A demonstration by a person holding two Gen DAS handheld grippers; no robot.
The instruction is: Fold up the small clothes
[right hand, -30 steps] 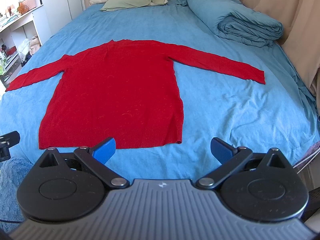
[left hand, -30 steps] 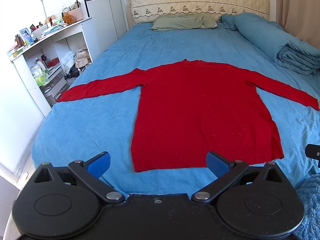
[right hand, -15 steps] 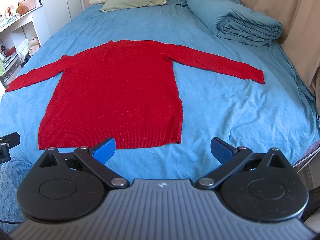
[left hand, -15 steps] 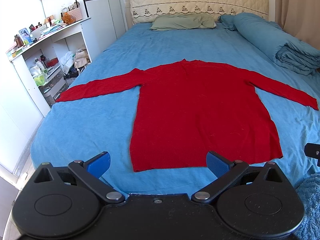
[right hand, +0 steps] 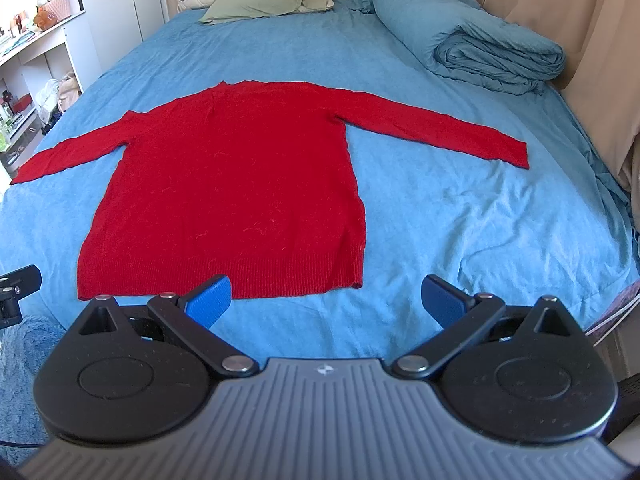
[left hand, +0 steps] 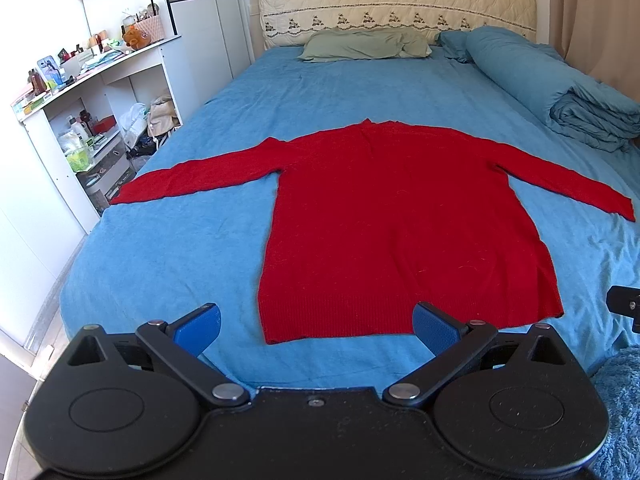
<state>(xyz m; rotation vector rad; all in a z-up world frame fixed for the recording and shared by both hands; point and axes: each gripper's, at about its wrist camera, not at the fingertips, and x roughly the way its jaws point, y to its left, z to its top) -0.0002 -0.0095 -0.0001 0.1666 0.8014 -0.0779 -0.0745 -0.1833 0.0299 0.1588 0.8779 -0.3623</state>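
Observation:
A red long-sleeved sweater (left hand: 400, 216) lies flat on the blue bed sheet (left hand: 176, 248), both sleeves spread out, hem towards me. It also shows in the right wrist view (right hand: 236, 184). My left gripper (left hand: 316, 326) is open and empty, hovering just short of the hem near its left corner. My right gripper (right hand: 326, 300) is open and empty, hovering just short of the hem near its right corner.
A folded blue duvet (left hand: 560, 92) lies at the far right of the bed, a green pillow (left hand: 364, 44) by the headboard. White shelves (left hand: 80, 112) with clutter stand left of the bed. Curtains (right hand: 580, 32) hang on the right.
Both grippers have barely shifted; the left view has tipped slightly. The sweater lies unchanged and both grippers stay open.

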